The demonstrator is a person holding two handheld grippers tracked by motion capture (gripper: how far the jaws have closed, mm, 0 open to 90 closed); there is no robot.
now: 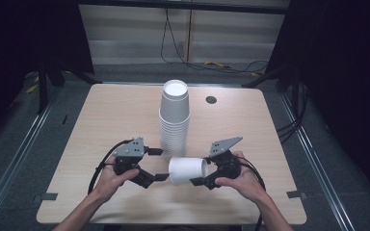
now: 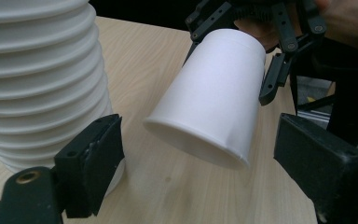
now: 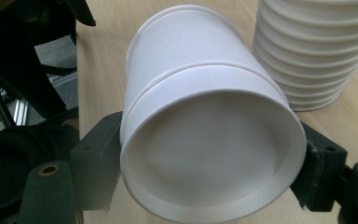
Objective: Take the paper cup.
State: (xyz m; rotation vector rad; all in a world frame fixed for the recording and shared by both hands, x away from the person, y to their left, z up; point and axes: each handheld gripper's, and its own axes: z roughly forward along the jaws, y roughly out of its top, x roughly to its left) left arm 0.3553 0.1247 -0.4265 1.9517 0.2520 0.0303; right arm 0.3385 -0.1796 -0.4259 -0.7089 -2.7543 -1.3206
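Near the table's [image 1: 101, 211] front edge, the right gripper [image 1: 203, 174] clamps a smooth white paper cup [image 1: 188, 170] on its side by the base; it looks like two nested. The left gripper [image 1: 158, 164] stands part-open, empty, beside its rim. Separation seems pending. Behind rises the ribbed stack [image 1: 175, 115].

The person's forearms are bare, with no sleeve in the high view. Each hand carries a black two-jaw tool: the left gripper [image 1: 157, 164] and the right gripper [image 1: 200, 170] have angular, linked black bodies, each topped by a grey three-cornered plate. A black cable loops back from each along the wrist. Close up, the jaws end in blocky matt-black pads, and a brass-coloured fitting, probably a screw insert, sits in the left one's arm.
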